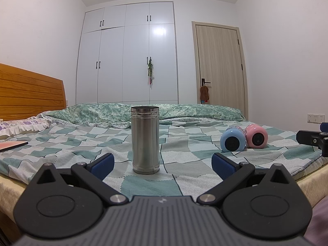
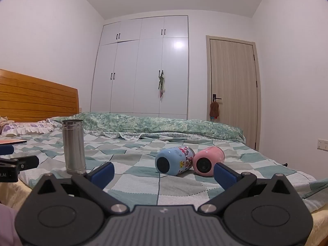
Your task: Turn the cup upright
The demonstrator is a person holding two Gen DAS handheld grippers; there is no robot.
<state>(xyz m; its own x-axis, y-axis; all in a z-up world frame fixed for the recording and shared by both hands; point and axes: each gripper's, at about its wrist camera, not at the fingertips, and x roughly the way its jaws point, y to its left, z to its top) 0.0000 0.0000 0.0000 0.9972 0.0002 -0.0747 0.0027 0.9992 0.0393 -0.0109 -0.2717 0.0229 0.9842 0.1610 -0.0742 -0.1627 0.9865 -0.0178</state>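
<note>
A steel cup [image 1: 145,140] stands upright on the checked bed cover, just ahead of my left gripper [image 1: 163,164], which is open and empty. It also shows at the left of the right wrist view [image 2: 74,146]. A blue cup [image 2: 174,161] and a pink cup [image 2: 207,161] lie on their sides, touching, bases toward the cameras. My right gripper [image 2: 164,172] is open and empty, a short way in front of them. In the left wrist view the blue cup [image 1: 233,139] and the pink cup [image 1: 256,136] lie at the right.
The bed [image 2: 133,176] has a wooden headboard [image 2: 37,98] at the left and a folded green quilt [image 2: 164,126] at the back. A pink book [image 1: 12,145] lies at the left. A white wardrobe [image 2: 143,69] and a door [image 2: 232,90] stand behind.
</note>
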